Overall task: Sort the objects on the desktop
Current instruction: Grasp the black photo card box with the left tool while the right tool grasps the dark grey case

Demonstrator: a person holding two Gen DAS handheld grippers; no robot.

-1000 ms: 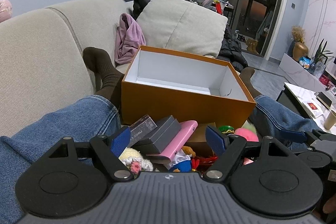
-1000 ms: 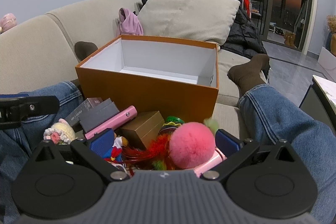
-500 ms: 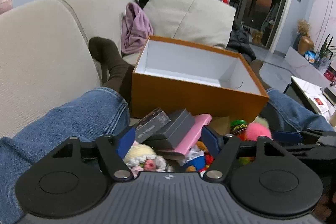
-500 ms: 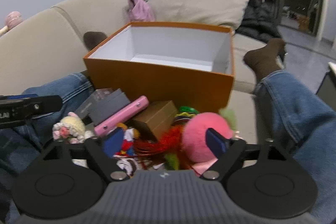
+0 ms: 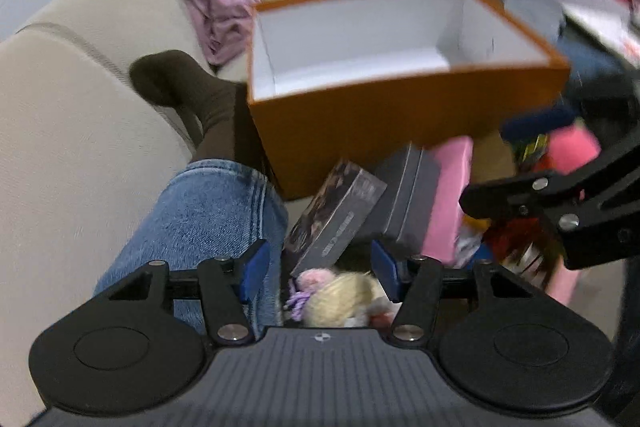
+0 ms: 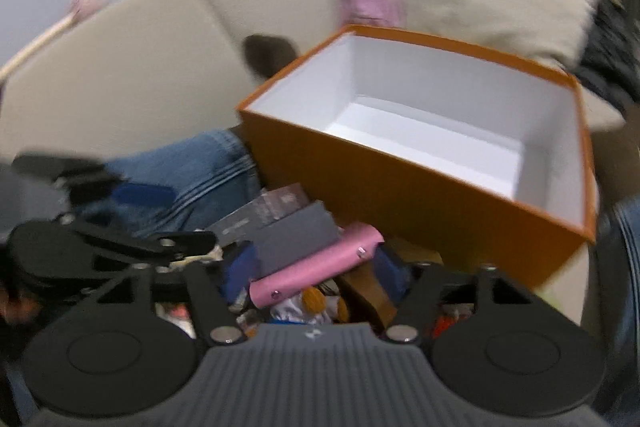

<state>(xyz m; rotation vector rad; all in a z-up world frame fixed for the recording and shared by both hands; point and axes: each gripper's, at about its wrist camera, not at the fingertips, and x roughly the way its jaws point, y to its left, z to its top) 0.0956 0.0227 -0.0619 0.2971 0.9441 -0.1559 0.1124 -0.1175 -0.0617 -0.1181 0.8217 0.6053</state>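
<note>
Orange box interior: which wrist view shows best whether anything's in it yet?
The right wrist view. It looks down into the orange box and shows its white floor bare wall to wall. The left wrist view sees the same box from lower, so the near wall hides part of the floor, and it is blurrier.

Black hand-held gripper [image 5: 320,265], blue pads [image 5: 253,269], silver screws.

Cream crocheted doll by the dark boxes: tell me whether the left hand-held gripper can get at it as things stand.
Probably yes. The left hand-held gripper is open, and the crocheted doll lies between its fingers with nothing over it. The patterned dark box leans close behind, so grip low.
</note>
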